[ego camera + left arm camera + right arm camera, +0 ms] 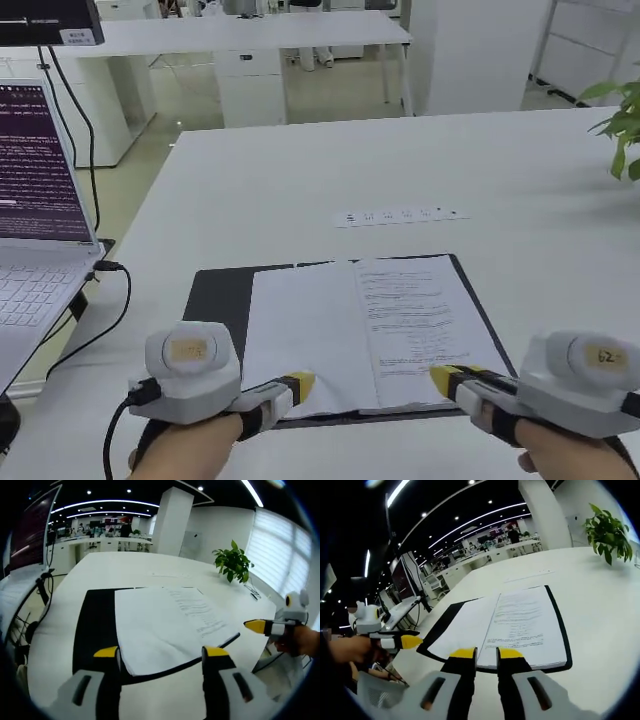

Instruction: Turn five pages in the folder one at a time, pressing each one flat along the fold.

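Head view: found the black folder lying open and flat on the smooth white table, near its front edge; noted a blank left page and a printed right page, both thin white sheets meeting at a straight central fold; recorded the left gripper, grey-shelled with yellow wedge tips, over the lower corner of the blank page, contact not determinable; recorded the right gripper at the lower edge of the printed page; could not read jaw spacing from here. Logged an open laptop with a black cable at the left, a recessed socket strip beyond the folder, and a leafy plant at the right.

Left gripper view: saw the jaws spread wide, pinching nothing, framing the near edge of the blank page; saw the dark cover as a broad border left of the paper.

Right gripper view: saw the jaws drawn close with a narrow gap, gripping nothing, aimed at the near end of the fold; noted the cover's rounded corner.
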{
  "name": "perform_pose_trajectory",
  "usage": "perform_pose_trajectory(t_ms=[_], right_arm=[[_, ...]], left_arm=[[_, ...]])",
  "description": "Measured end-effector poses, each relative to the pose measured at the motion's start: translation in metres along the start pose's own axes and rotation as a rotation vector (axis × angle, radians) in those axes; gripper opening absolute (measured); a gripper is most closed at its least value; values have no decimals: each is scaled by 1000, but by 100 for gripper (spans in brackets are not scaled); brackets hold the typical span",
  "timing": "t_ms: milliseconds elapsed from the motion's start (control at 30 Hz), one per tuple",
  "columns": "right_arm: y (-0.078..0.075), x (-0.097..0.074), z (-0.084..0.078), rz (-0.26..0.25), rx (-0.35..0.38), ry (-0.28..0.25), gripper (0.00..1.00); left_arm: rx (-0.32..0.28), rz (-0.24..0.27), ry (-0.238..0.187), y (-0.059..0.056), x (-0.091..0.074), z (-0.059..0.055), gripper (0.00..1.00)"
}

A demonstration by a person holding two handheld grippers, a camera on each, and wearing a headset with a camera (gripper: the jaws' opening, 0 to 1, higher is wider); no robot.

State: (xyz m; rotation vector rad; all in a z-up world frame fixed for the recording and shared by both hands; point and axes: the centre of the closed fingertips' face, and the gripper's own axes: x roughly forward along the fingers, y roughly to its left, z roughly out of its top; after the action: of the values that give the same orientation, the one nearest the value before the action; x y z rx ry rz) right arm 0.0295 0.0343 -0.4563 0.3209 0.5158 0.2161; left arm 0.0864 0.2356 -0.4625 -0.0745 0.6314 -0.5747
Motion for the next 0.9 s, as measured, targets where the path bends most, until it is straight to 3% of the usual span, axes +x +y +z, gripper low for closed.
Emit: perform_pose_trajectory(t_ms=[133, 233, 333, 700, 900], right_arm=[[-9, -13, 5, -27, -78, 3, 26], [-12, -21, 8, -34, -132, 1, 40], [-12, -31, 11, -35, -137, -2, 50], [-16, -55, 12, -38, -182, -10, 70], [-12, -63, 19, -45, -234, -29, 86]], left_arm=[[-7, -3, -10, 0, -14, 2, 69], [5, -19, -40, -4, -25, 6, 75], [52, -24, -49, -7, -33, 7, 78], [97, -31, -45, -7, -59, -6, 94], [121, -33, -60, -9, -69, -3, 99]])
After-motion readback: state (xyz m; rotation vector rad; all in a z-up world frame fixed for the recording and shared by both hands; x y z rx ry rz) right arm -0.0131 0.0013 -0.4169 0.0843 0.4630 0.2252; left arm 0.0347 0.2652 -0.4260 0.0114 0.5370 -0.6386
